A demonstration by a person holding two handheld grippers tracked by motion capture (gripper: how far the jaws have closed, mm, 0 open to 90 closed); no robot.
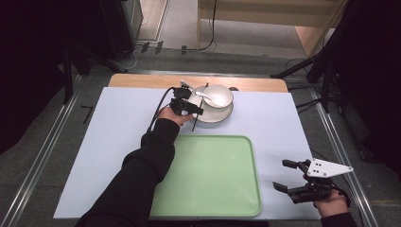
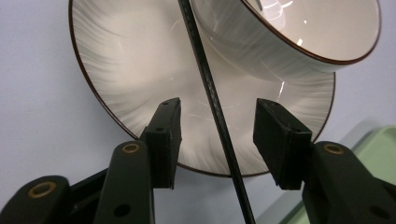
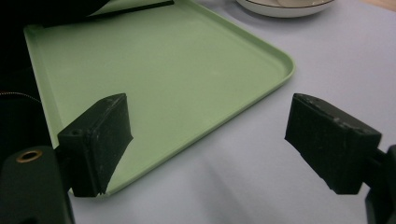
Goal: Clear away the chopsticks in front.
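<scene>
The left tongs (image 2: 218, 135) hang over the near rim of a round white plate with a thin brown edge (image 2: 135, 60), their jaws apart with a thin black chopstick (image 2: 212, 100) running between them, touching neither pad. A white ceramic bowl (image 1: 218, 95) with a white spoon (image 1: 204, 96) sits on that plate at the far side of the pale blue worktop (image 1: 118, 132). The right tongs (image 1: 287, 175) rest wide apart beside a pale green plastic tray (image 1: 213, 175).
</scene>
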